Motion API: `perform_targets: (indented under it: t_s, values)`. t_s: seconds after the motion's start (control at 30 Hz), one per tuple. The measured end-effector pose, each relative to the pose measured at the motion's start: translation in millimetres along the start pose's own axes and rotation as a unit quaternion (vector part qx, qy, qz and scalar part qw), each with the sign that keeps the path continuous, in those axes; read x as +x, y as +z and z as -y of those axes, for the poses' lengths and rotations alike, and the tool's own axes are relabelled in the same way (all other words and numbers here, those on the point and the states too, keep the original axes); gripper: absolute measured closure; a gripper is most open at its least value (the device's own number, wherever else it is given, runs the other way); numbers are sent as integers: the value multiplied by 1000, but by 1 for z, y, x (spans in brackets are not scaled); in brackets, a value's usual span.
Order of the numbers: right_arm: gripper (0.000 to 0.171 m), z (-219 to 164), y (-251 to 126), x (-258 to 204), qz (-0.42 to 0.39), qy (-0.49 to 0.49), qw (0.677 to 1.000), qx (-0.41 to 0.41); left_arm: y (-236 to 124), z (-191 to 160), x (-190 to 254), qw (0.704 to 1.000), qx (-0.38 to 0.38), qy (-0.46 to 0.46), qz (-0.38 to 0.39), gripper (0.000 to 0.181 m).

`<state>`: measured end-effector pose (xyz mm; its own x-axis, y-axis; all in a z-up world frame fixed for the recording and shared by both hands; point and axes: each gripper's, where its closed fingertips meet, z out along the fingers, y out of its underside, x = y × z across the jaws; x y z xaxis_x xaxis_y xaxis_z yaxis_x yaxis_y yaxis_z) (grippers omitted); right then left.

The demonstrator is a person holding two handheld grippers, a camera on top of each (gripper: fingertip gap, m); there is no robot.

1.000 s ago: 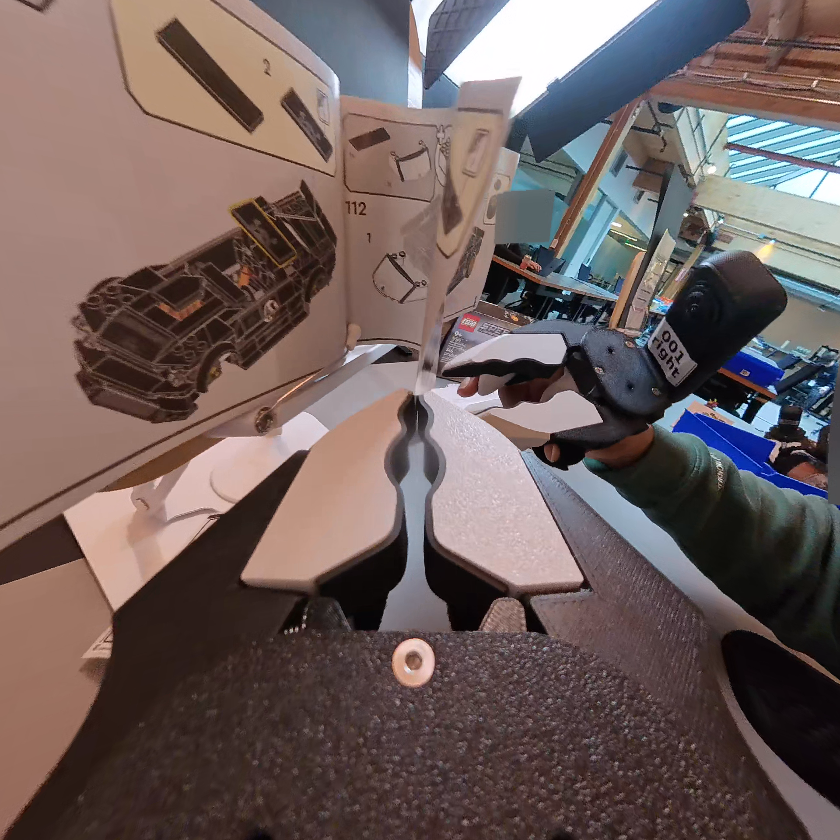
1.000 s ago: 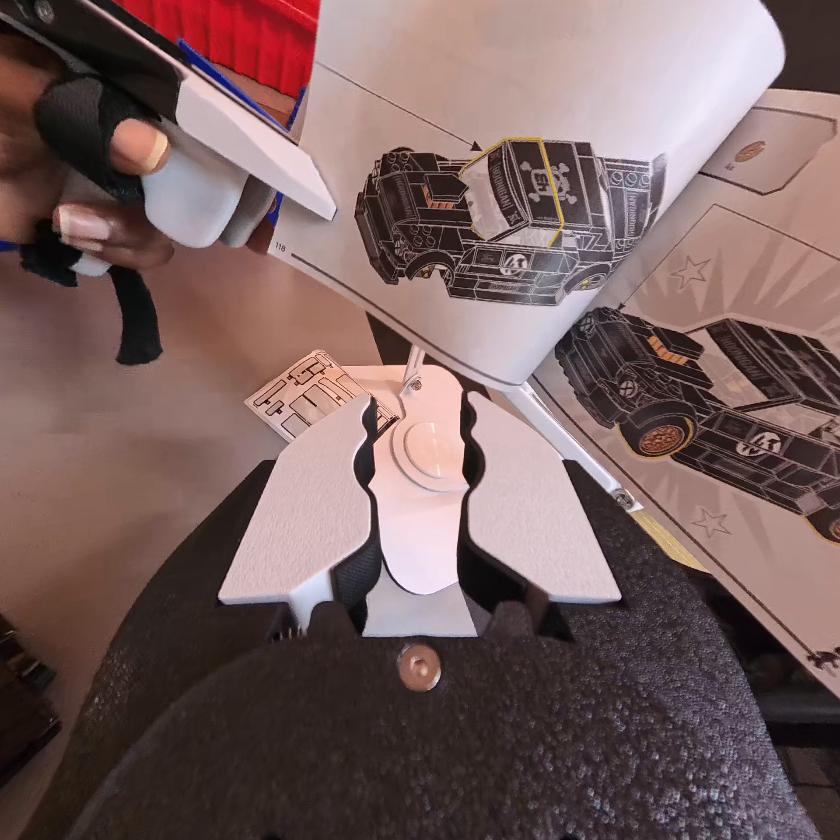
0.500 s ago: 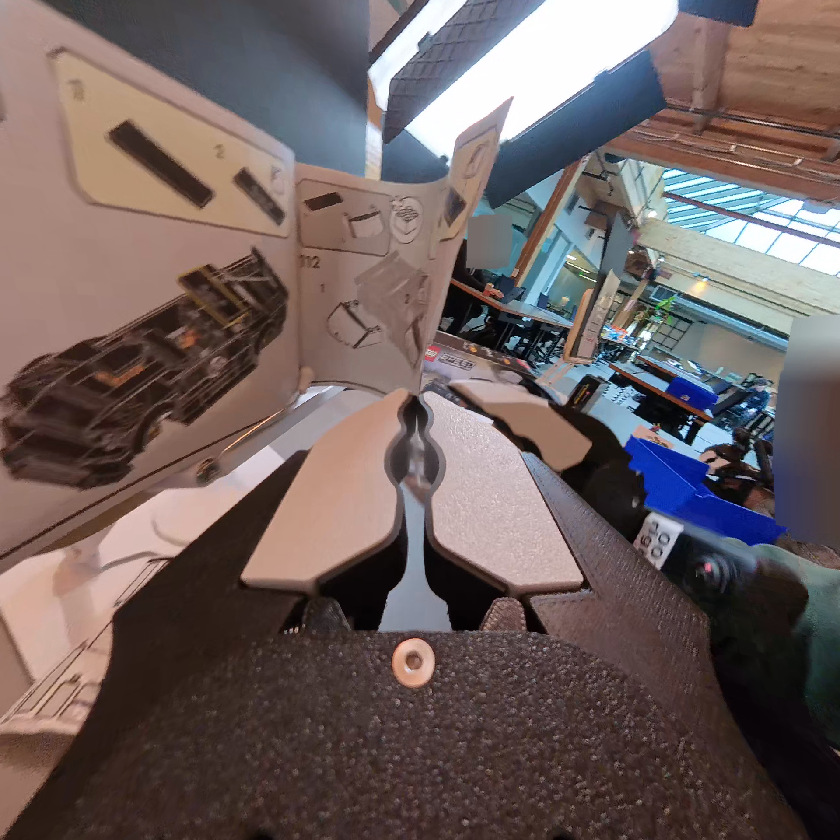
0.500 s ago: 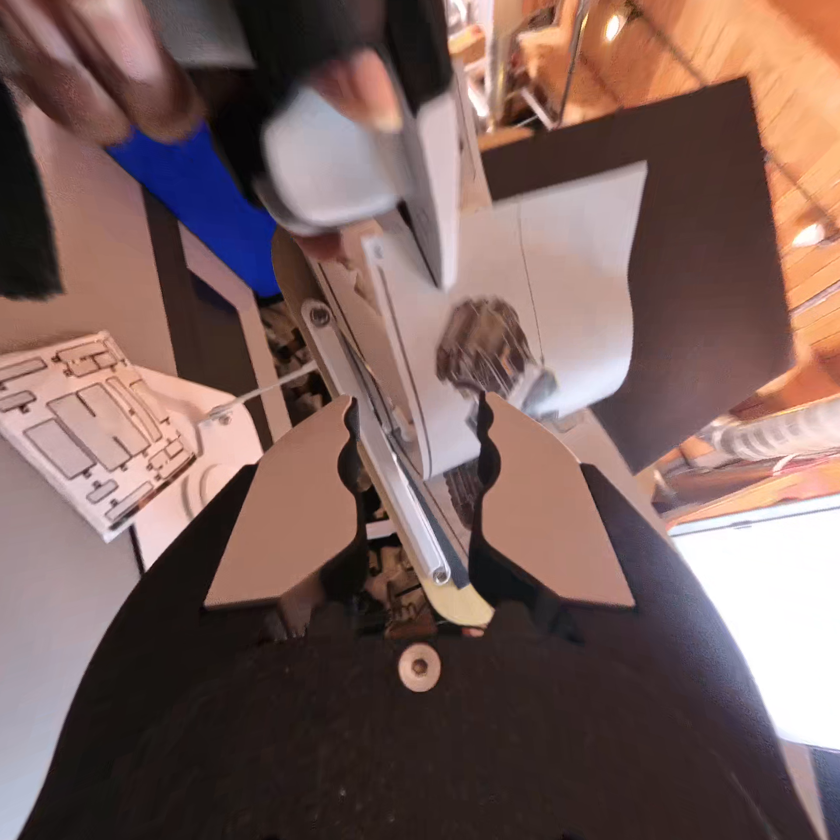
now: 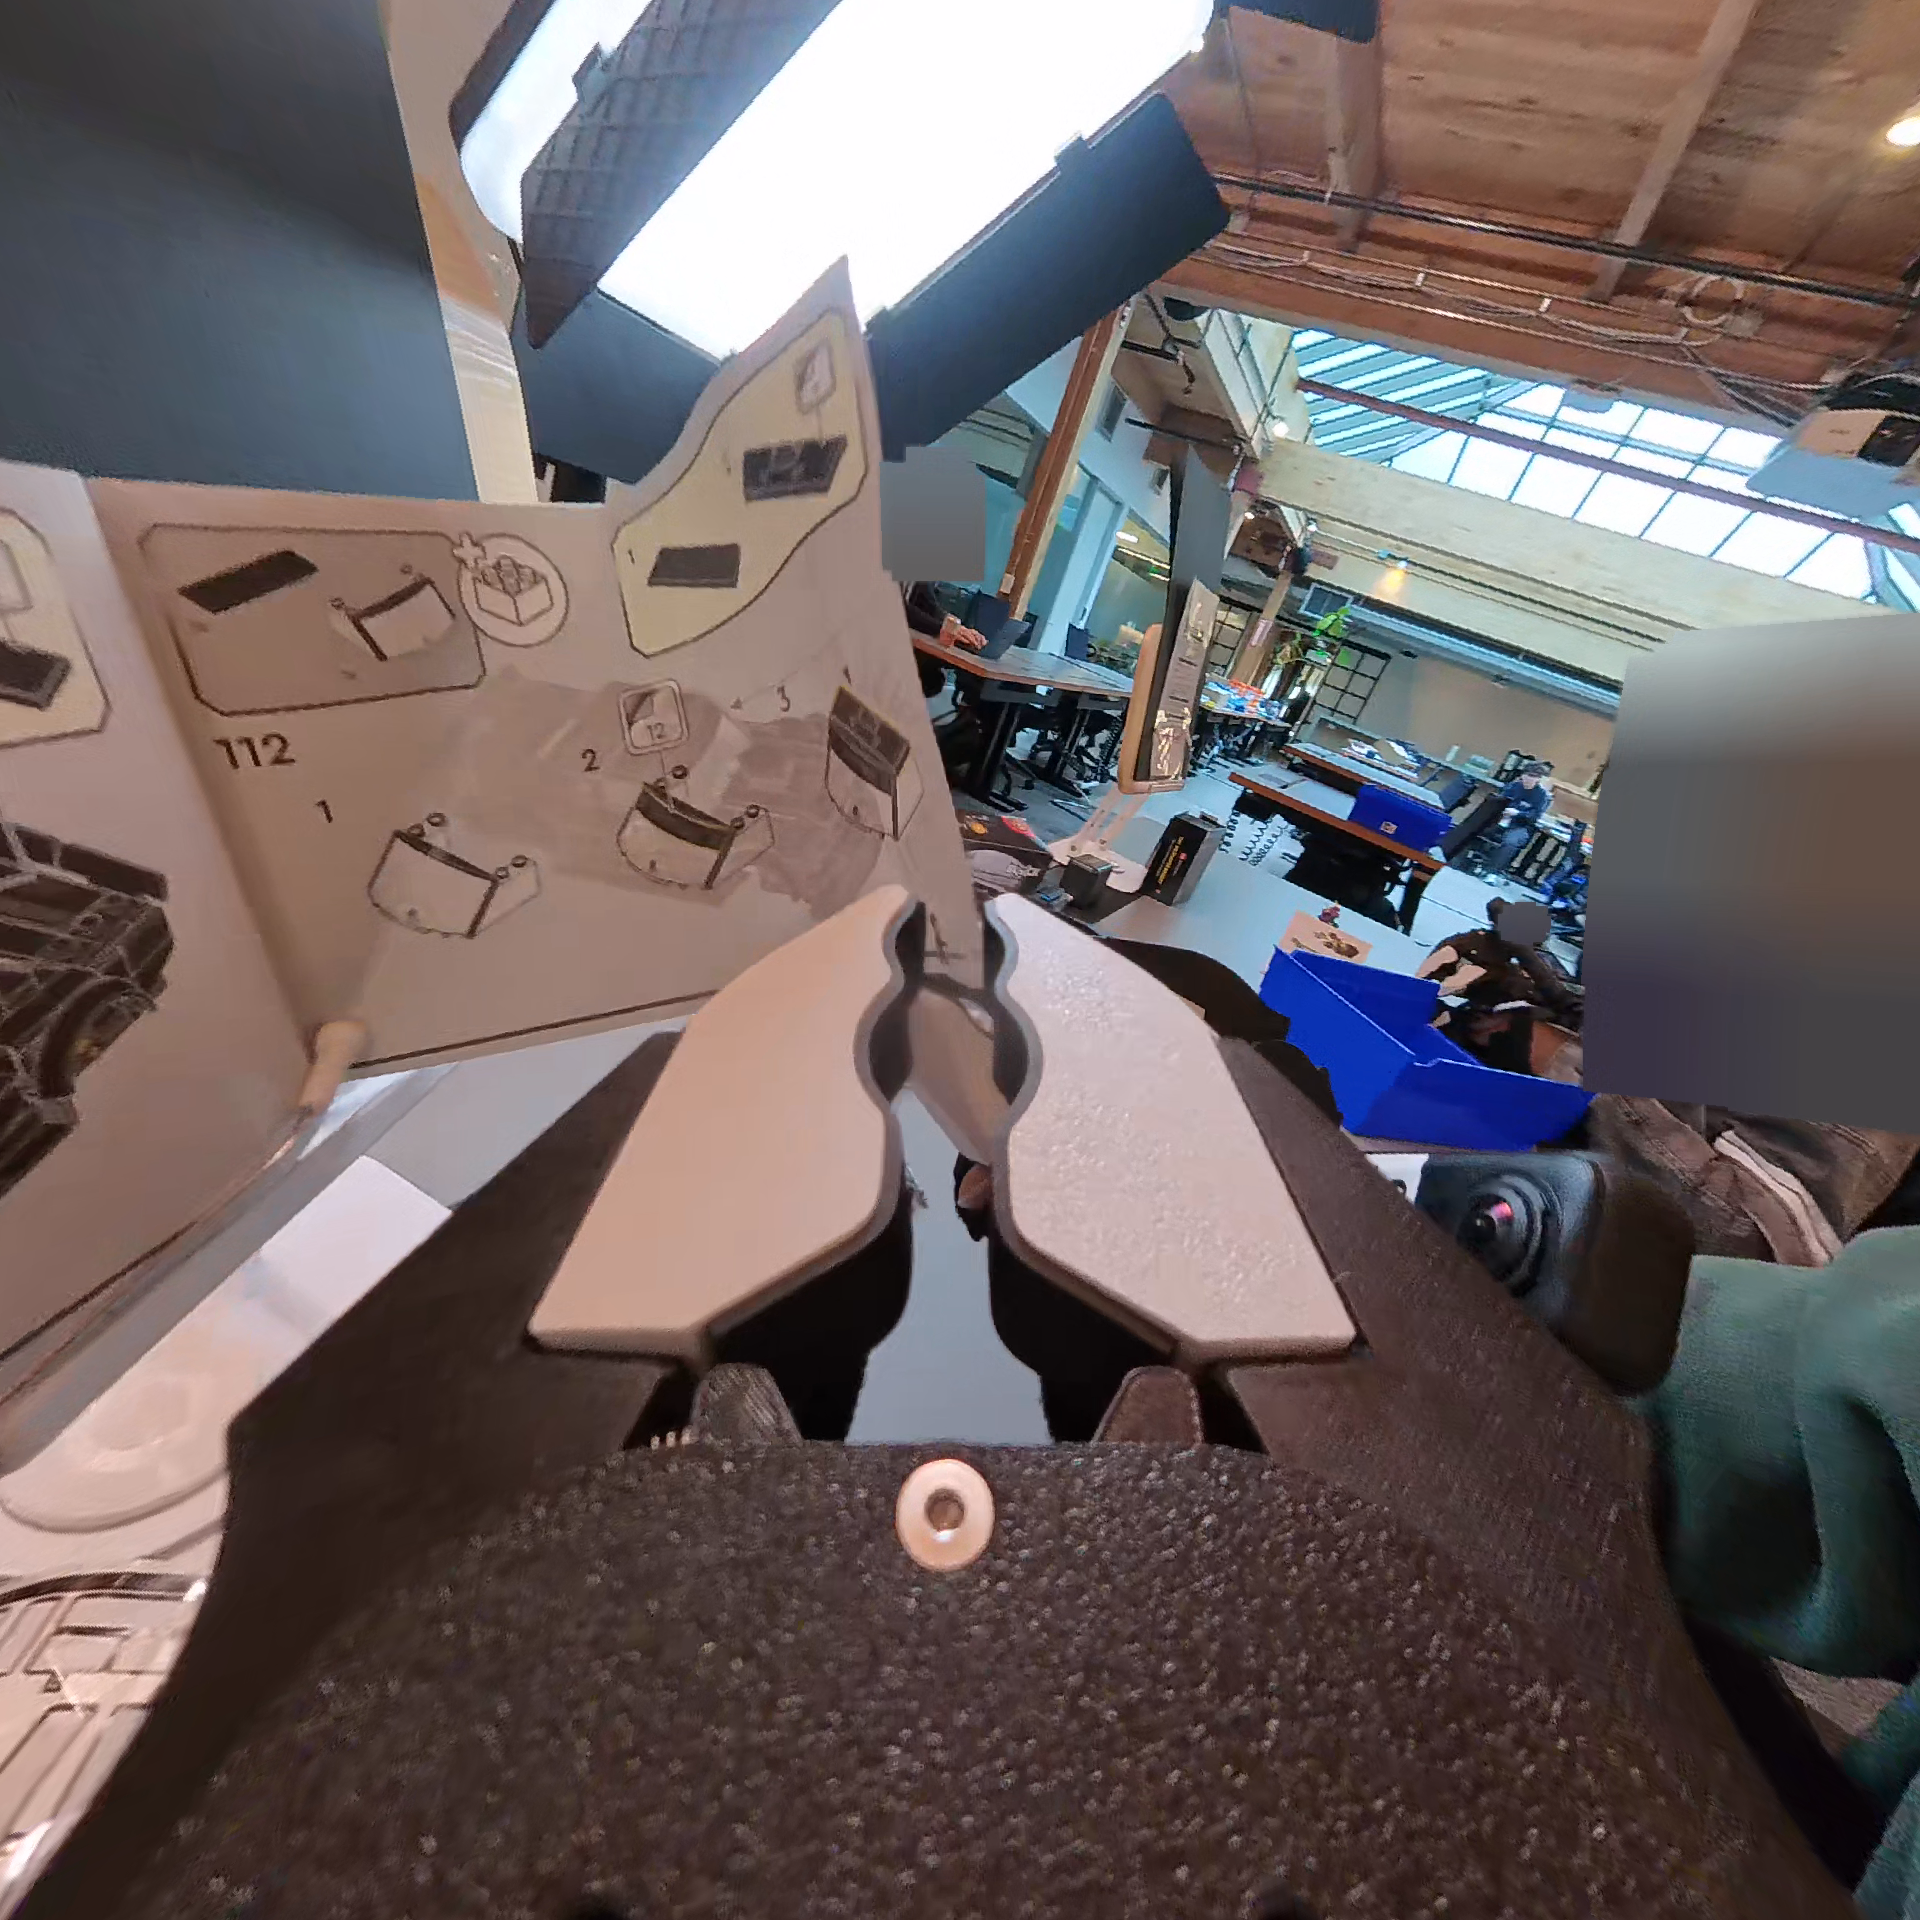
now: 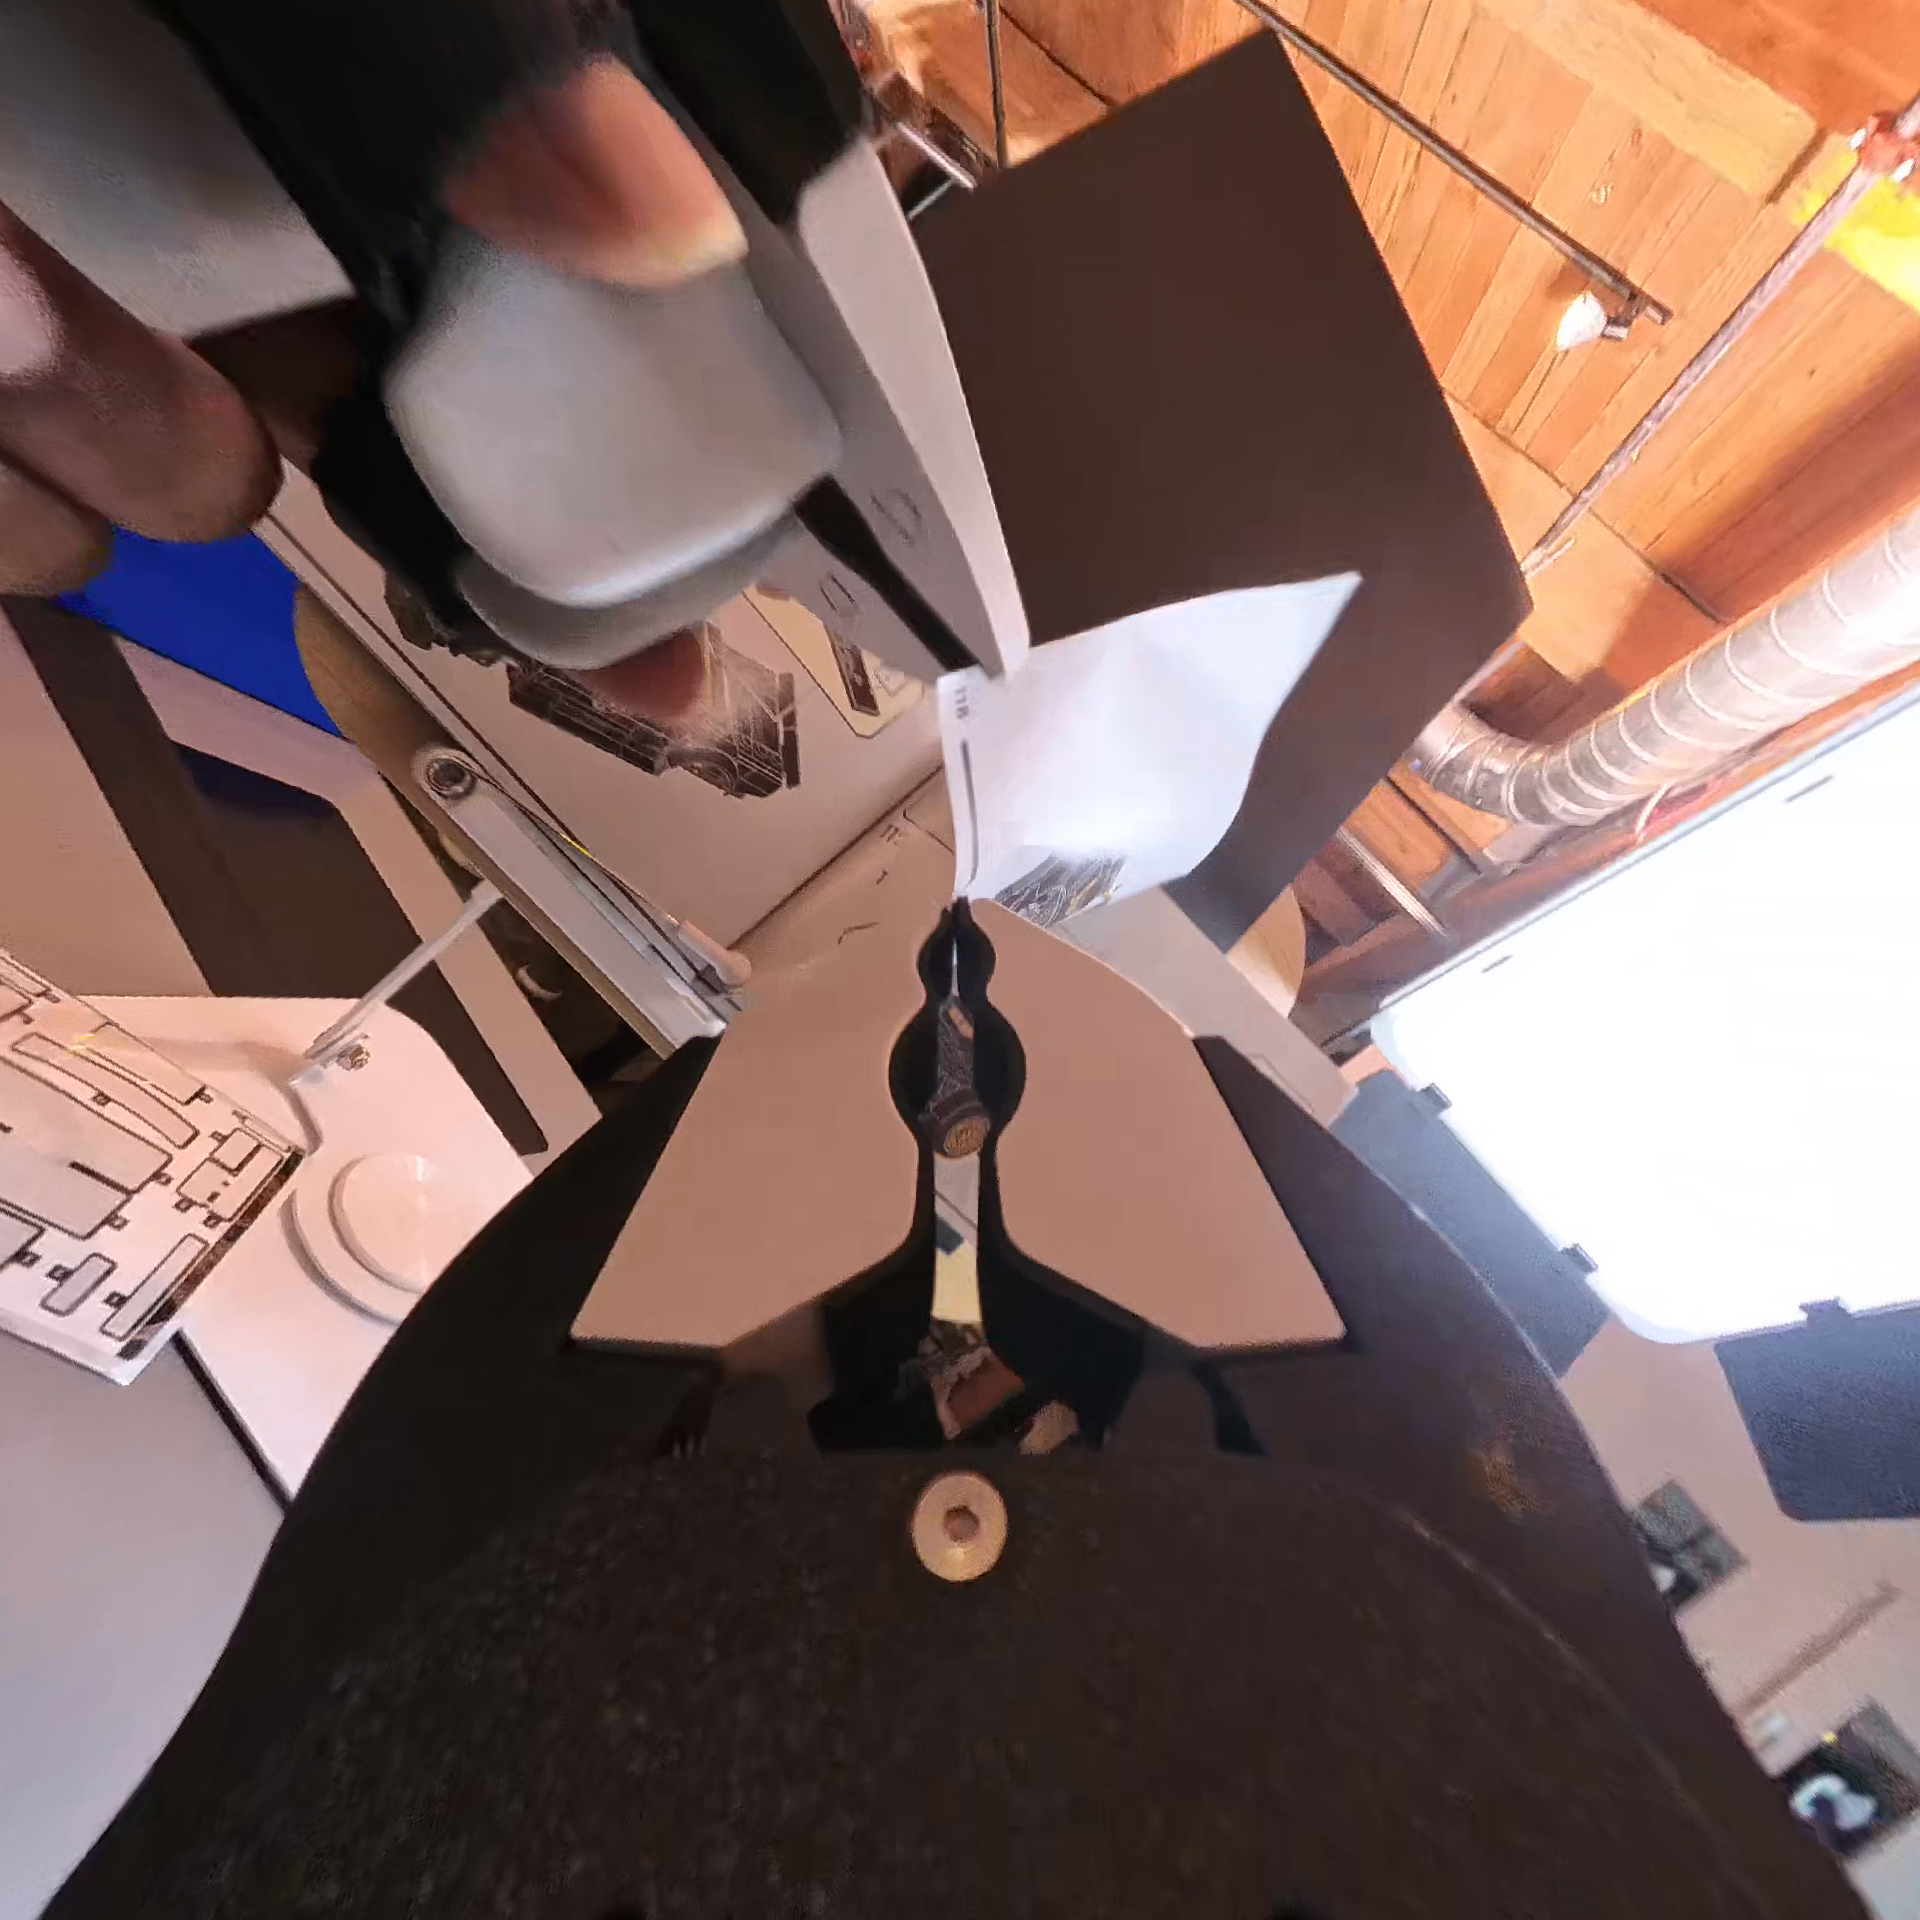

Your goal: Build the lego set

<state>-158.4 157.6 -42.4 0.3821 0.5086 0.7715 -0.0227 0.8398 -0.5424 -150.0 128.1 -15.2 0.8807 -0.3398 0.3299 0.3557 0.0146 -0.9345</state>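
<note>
Since a second ago the right gripper (image 6: 961, 920) has swung up from looking down at the white stand base (image 6: 384, 1216) and now has its jaws closed on the lower edge of a loose page (image 6: 1122, 748); a second ago its jaws were apart and empty. Meanwhile the left gripper has kept its pinch on a page.

Largest in view is the instruction booklet (image 5: 343, 790), propped open on a white book stand (image 6: 582, 862) that rises from the desk (image 5: 1247, 914). Its pages are thin paper, so I judge them very light, floppy and easy to crease or tear. They are best taken near a free outer edge or corner, with a gentle pinch, and pulled along the arc of the fold, not away from the spine.

From the left wrist view the left gripper (image 5: 951, 935) is nearly closed, its jaws pinching the lower corner of the page with the windscreen steps (image 5: 665, 810), which stands upright just ahead of its tips. From the right wrist view the left gripper appears above and to the left, touching the top corner of the curled page, while the right one clamps the bottom edge of that page directly ahead. A sticker sheet (image 6: 94, 1174) lies flat on the desk beside the stand base. No lego bricks can be made out near either gripper.
</note>
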Motion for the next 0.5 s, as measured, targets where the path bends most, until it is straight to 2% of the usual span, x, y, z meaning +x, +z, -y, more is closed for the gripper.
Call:
perform_targets:
  t_s: [0.13, 0.2, 0.3, 0.4, 0.5]
  values:
    - [171, -19, -4, 7, 13, 69, 997, -16, -13, 14, -13, 998, 17, 39, 40, 160]
    - [171, -30, -4, 10, 20, 120, 992, -27, -18, 13, -36, 993, -13, 75, 95, 160]
    - [171, -44, -5, 14, 28, 185, 982, -35, -22, -10, -88, 949, -139, 184, 214, 160]
    - [171, -48, -5, 15, 33, 210, 976, -38, -11, -30, -106, 912, -222, 250, 239, 159]
    - [171, -49, -5, 16, 35, 219, 974, -38, -8, -53, -130, 856, -326, 291, 277, 153]
